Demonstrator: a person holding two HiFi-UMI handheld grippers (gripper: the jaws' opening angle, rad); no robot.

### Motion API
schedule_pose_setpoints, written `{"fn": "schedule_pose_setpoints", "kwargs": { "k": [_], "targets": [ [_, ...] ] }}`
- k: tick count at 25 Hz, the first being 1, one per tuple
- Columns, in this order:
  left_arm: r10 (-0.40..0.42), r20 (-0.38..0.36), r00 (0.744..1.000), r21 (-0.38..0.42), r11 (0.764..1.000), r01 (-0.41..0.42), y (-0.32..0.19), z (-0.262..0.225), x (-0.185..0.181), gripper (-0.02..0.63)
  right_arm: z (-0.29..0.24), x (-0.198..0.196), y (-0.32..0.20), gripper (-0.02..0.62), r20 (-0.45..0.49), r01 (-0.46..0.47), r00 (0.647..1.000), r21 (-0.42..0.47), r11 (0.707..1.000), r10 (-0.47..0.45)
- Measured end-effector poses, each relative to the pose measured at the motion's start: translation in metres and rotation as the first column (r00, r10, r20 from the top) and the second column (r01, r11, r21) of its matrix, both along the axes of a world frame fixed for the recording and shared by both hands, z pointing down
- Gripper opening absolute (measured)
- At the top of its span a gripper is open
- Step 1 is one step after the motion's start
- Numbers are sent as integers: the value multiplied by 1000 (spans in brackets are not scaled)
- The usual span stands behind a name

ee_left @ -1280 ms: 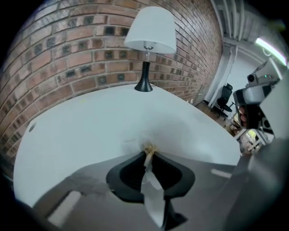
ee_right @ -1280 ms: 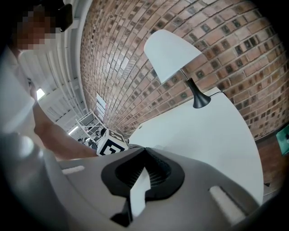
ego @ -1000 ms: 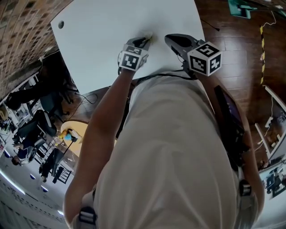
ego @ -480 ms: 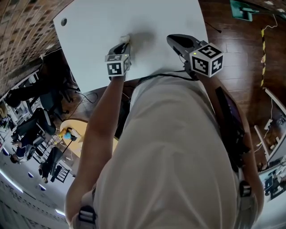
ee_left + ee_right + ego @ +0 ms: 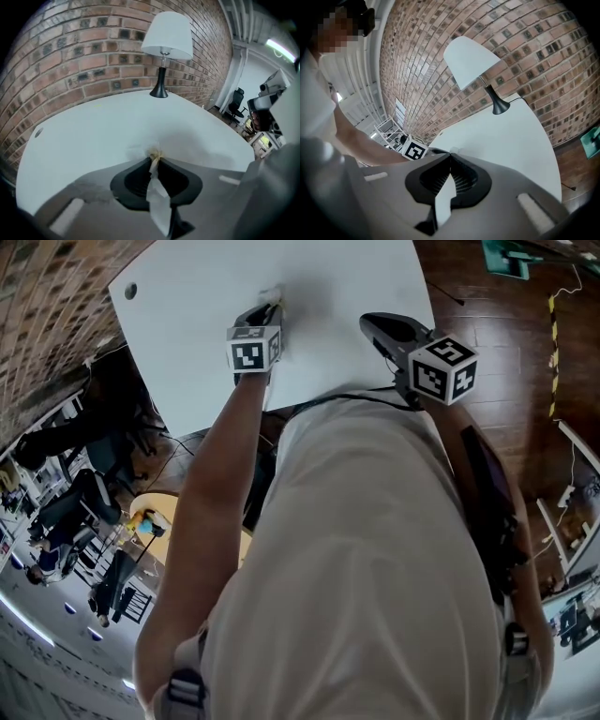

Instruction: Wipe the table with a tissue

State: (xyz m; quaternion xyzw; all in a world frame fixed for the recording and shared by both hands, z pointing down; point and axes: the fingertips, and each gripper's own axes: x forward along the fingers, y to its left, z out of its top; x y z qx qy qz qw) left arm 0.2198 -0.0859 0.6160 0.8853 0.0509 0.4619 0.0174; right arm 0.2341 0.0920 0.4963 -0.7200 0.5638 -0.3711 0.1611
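A white tissue, crumpled and stained yellowish at its tip, is pinched in my left gripper. Its tip presses on the white table. In the head view the left gripper points down onto the table left of the middle, with the tissue showing at its tip. My right gripper hovers over the table's right part, apart from the tissue. In the right gripper view its jaws meet with nothing between them.
A white-shaded lamp on a black stem stands at the table's far edge by the brick wall; it also shows as the lamp in the right gripper view. A cable hole sits in the table's left corner. Dark wood floor lies to the right.
My left gripper has dragged the tissue leftward across the table and then a little farther from me. The right gripper has stayed almost in place.
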Motion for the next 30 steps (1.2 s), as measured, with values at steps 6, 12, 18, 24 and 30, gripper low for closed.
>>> {"fn": "schedule_pose_setpoints", "kwargs": {
  "k": [6, 12, 18, 24, 30],
  "targets": [
    [225, 53, 973, -53, 974, -222, 69, 8, -6, 54, 3, 5, 6, 8, 17, 7, 1000, 13, 1000, -7],
    [359, 91, 929, -99, 931, -350, 128, 12, -46, 54, 9, 7, 0, 9, 44, 61, 997, 25, 998, -62],
    [372, 152, 915, -84, 928, -364, 112, 19, -97, 54, 4, 3, -26, 9, 36, 136, 990, 43, 990, -138],
    [304, 153, 940, -27, 952, -304, 54, 18, -121, 55, -5, -5, -42, 8, 22, 177, 984, 51, 983, -178],
    [191, 116, 975, -13, 982, -191, 1, 19, -102, 55, -1, -15, -40, 9, 25, 177, 984, 24, 984, -178]
  ]
}}
